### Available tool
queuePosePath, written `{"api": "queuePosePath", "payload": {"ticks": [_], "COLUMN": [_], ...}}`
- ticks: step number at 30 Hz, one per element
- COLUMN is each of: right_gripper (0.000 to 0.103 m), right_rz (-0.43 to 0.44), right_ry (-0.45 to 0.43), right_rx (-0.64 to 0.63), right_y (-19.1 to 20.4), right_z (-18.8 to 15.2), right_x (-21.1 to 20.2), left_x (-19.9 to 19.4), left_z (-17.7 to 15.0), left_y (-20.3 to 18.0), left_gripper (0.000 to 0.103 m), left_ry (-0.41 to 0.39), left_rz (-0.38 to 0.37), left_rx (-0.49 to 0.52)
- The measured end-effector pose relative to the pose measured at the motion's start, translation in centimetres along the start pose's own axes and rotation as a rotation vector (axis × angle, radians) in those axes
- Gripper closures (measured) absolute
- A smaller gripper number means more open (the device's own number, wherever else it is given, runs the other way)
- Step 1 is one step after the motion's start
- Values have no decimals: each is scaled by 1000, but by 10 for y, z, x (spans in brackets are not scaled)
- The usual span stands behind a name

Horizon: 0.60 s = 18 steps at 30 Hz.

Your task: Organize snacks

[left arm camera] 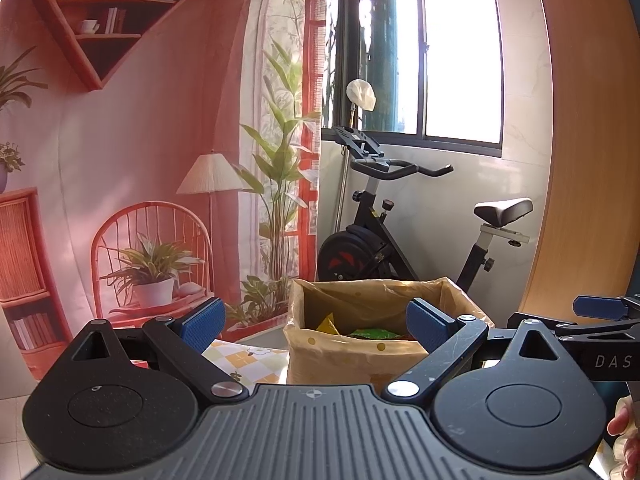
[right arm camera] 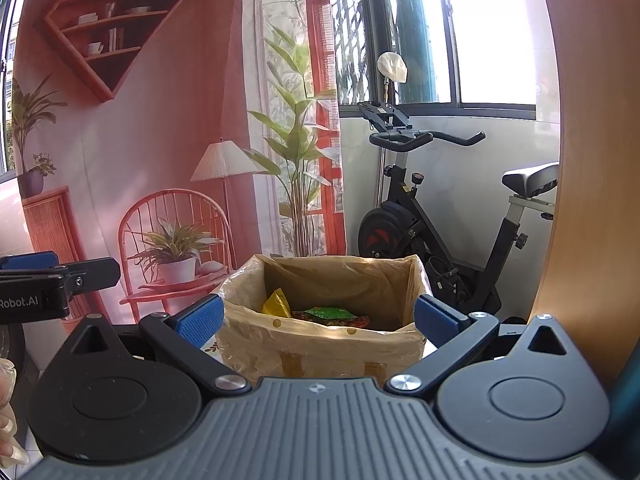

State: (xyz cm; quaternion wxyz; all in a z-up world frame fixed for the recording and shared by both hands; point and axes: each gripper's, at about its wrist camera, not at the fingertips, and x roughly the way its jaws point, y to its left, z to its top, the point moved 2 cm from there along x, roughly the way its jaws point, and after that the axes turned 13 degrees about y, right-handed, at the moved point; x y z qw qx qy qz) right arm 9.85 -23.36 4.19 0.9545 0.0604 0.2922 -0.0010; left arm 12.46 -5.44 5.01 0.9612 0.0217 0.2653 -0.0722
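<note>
Blue pads, left wrist view: left gripper [left arm camera: 316,322] has its jaws spread wide, nothing in them.
Box: lined snack box [left arm camera: 362,354] sits just past the jaws, mostly toward the right pad, on the checkered surface [left arm camera: 248,360].
Inside: yellow packet [left arm camera: 327,325] and green packet [left arm camera: 374,333].
Far right: the other gripper pokes in.
Right wrist view: right gripper [right arm camera: 318,320] jaws also wide apart, holding nothing.
Box here: dead centre between the pads, just beyond them; same packets inside.
Behind: exercise bike [right arm camera: 436,216].
</note>
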Motion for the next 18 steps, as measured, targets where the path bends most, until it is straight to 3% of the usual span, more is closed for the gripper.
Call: {"api": "queuePosePath", "payload": {"ticks": [18], "right_gripper": [0], "right_rz": [2], "right_ry": [3], "right_rx": [-2], "right_y": [0], "right_z": [0], "right_x": [1], "left_x": [0], "left_z": [-1], "left_y": [1], "left_gripper": [5], "left_ry": [1], "left_rz": [-6], "left_rx": [-14]}}
